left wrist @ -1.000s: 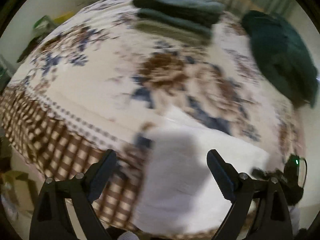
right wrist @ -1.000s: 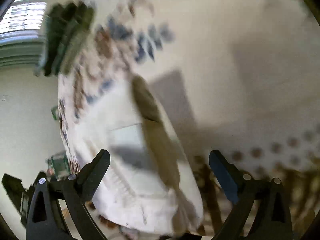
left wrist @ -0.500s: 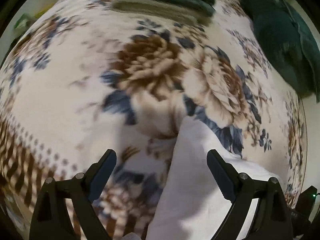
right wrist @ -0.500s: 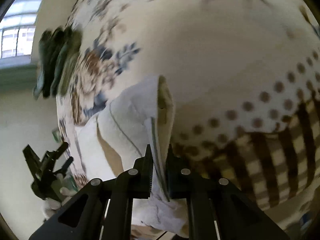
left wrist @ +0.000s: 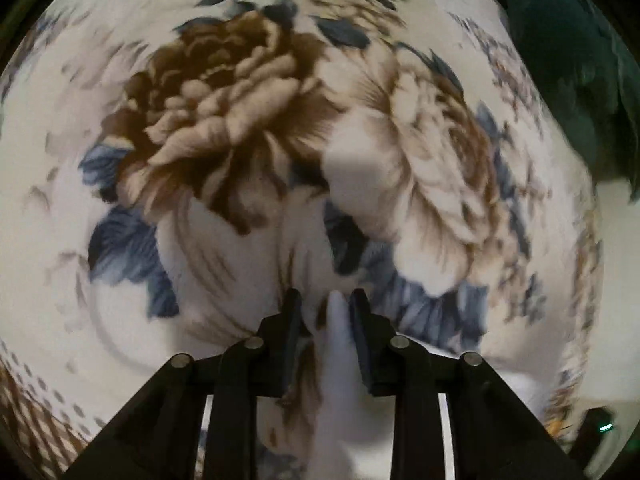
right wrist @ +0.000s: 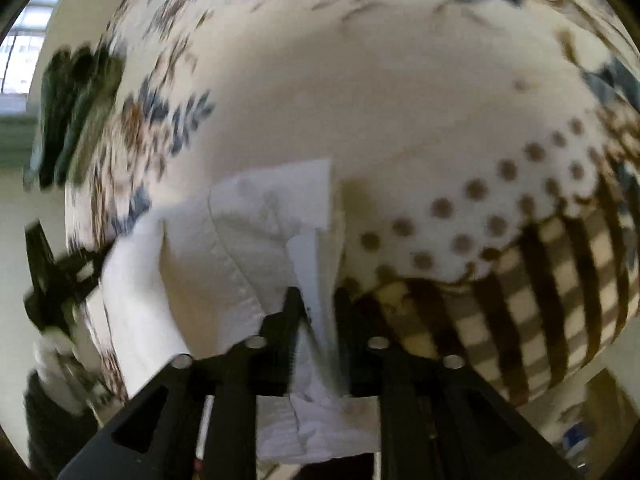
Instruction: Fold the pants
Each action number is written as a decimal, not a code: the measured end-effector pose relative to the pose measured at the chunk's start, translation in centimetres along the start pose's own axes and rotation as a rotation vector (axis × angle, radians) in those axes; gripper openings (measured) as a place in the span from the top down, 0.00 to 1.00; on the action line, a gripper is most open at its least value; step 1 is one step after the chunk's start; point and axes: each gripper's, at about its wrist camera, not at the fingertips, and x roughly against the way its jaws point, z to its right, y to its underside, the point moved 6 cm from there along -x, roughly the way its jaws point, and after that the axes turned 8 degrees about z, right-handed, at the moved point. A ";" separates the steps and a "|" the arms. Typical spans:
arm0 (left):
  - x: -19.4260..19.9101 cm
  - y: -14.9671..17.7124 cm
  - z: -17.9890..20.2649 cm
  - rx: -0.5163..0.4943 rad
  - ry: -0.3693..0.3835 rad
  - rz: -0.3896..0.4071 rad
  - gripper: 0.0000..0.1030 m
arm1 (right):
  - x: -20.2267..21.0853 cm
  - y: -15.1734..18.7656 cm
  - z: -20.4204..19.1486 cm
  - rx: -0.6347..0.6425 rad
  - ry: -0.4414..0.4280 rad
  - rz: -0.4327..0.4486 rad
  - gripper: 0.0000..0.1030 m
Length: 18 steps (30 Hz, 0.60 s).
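White pants [right wrist: 248, 232] lie on a flowered blanket [right wrist: 360, 80] near its checked edge. My right gripper [right wrist: 318, 300] is shut on a folded edge of the pants. My left gripper [left wrist: 326, 304] is shut on another white fold of the pants [left wrist: 340, 360], close above the blanket [left wrist: 224, 120]. The left gripper also shows at the left of the right wrist view [right wrist: 52, 276], at the far end of the pants.
A stack of folded dark green and olive clothes [right wrist: 76, 108] lies further along the bed. A dark green garment [left wrist: 568, 64] lies at the upper right. The blanket's checked border [right wrist: 540, 300] hangs over the bed edge.
My left gripper has closed from open onto the white fabric and moved lower and forward over the blanket. My right gripper closed on the pants edge half a second ago and stays shut.
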 end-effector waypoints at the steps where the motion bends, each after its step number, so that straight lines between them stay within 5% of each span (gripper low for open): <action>1: 0.6 0.0 -0.1 0.014 0.024 -0.001 0.77 | -0.1 0.1 -0.2 0.007 -0.009 -0.019 0.58; 3: 2.7 0.3 0.2 0.007 0.087 0.020 0.76 | 0.7 0.4 0.1 -0.001 -0.027 -0.028 0.39; 5: 5.3 1.6 0.5 -0.039 0.102 0.055 0.60 | 2.6 0.8 0.7 -0.033 -0.063 0.003 0.23; 7: 7.0 3.3 0.5 -0.074 0.090 0.069 0.09 | 4.7 1.9 1.6 -0.088 -0.090 0.047 0.23; 12: 8.1 9.9 0.3 -0.089 0.112 0.030 0.08 | 5.7 7.6 3.3 -0.333 -0.193 0.026 0.23; 18: 4.2 15.1 -0.5 -0.071 0.069 -0.077 0.08 | -2.1 13.4 0.7 -0.462 -0.427 -0.061 0.23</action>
